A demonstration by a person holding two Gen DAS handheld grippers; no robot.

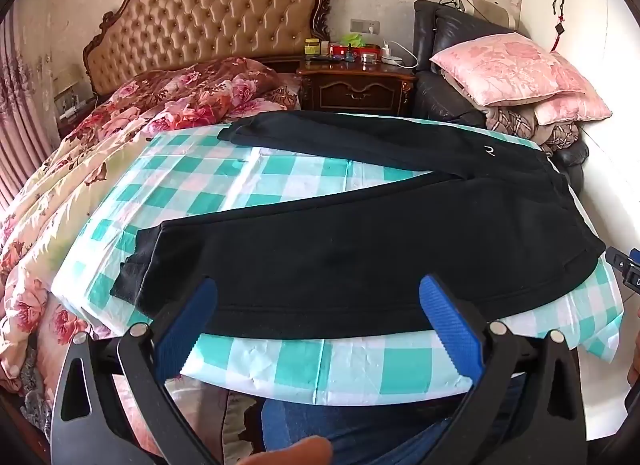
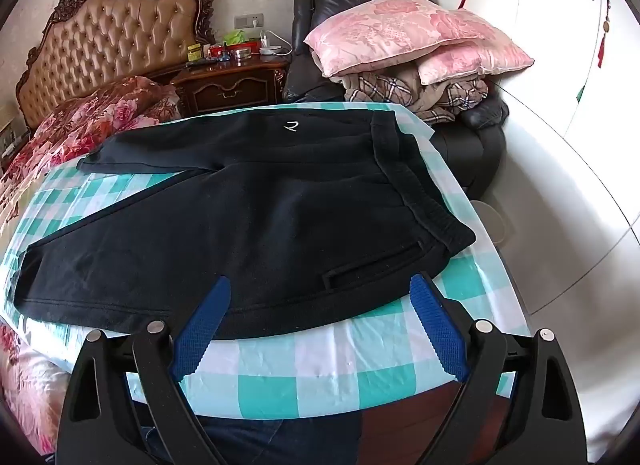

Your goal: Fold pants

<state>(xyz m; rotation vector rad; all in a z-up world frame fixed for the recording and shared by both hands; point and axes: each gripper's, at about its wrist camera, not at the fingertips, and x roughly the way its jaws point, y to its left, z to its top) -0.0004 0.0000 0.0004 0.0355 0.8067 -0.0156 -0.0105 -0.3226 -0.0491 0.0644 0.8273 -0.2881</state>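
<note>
Pants [image 1: 360, 249], black and spread flat with both legs splayed apart, lay across a table covered in a green-and-white checked cloth [image 1: 280, 361] as we stood at its near edge. Our left gripper [image 1: 320, 305] hung over the hem of the near leg with its blue pads [image 1: 448, 321] wide apart and nothing between them; our right gripper [image 2: 320, 305] hovered just as wide and just as empty above the near hip, beside the pocket slit [image 2: 372, 265]. The waistband [image 2: 412, 189] ran toward the right end of the table, and the cuffs [image 1: 132, 277] pointed left toward the bed [image 1: 160, 105]. We judged the fold not yet begun, the garment only laid out. The next move, as we read it, called for both grippers to drop and pinch the near leg's edge, then carry it over onto the far leg [image 1: 360, 137] so the two lined up.
</note>
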